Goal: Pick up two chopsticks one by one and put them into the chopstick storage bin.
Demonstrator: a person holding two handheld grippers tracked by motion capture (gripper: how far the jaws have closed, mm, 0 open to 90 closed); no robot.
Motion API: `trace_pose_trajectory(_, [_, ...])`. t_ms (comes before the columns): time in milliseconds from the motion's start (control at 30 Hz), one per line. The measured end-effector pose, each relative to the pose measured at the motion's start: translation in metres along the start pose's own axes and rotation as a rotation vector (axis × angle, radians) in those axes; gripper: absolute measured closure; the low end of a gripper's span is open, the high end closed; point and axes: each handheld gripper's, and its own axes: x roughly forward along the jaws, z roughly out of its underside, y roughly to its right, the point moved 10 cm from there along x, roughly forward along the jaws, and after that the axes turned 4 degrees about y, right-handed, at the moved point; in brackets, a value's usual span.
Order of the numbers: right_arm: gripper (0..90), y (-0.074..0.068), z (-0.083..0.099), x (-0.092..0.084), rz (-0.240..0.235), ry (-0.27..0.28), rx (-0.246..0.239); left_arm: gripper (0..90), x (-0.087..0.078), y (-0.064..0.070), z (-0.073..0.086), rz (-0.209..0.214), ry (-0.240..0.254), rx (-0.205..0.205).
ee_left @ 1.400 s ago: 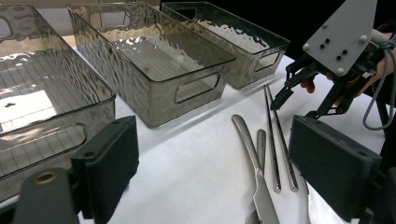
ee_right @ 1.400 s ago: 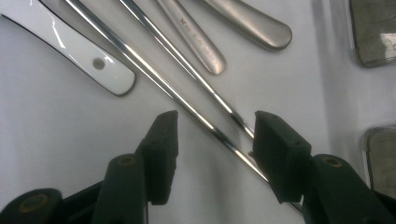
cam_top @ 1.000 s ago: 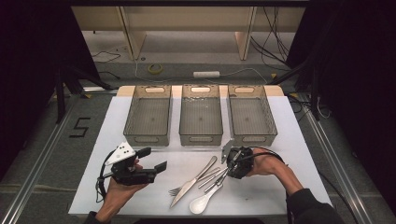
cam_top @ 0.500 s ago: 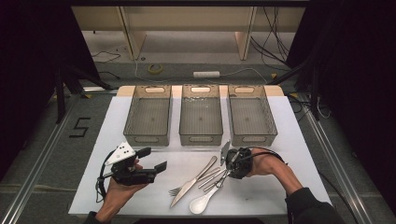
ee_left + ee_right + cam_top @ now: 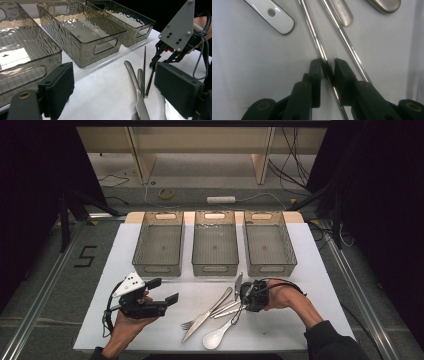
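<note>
chopstick (image 5: pixel 319 45), one of a steel pair, lies on the white table cover (image 5: pixel 310 270) at about 5 o'clock from the middle bin (image 5: pixel 215 245), in the cutlery cluster beside the knife (image 5: pixel 206 316), fork (image 5: pixel 210 312) and white spoon (image 5: pixel 219 335). i have my right gripper (image 5: pixel 327 61) tipped down over its end, jaws straddling it with a narrow gap each side; they have just been closing and i judge the pads are not pressing yet. straddling one rod keeps its twin (image 5: pixel 347 42) out of the grip. thin, round, mirror-bright; likely slippery. left gripper (image 5: pixel 167 290) waits at 9 o'clock of the cluster, jaws wide apart, holding nothing.
</note>
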Motion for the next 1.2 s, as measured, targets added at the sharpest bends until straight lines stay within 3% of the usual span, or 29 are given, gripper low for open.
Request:
trace_pose_trajectory(267, [81.3, -0.005, 0.001, -0.001, 0.003, -0.042, -0.042, 15.9, -0.001, 0.000, 0.001, -0.001, -0.004, 0.005])
trace_pose_trajectory(667, [86.0, -0.014, 0.006, -0.003, -0.006, -0.061, -0.132, 16.0, 0.000, 0.000, 0.001, -0.002, -0.009, 0.005])
trace_pose_trajectory(767, [86.9, -0.009, 0.006, -0.009, 0.024, -0.028, -0.130, 16.0, 0.000, 0.000, 0.001, -0.002, -0.011, 0.004])
trace_pose_trajectory(1000, [87.0, -0.010, 0.001, -0.022, 0.036, 0.027, -0.120, 16.0, 0.003, 0.002, 0.003, 0.005, -0.027, 0.005])
trace_pose_trajectory(1200, [86.9, -0.010, -0.013, -0.035, 0.075, 0.063, -0.121, 17.9, 0.014, 0.013, 0.012, 0.062, -0.108, 0.021])
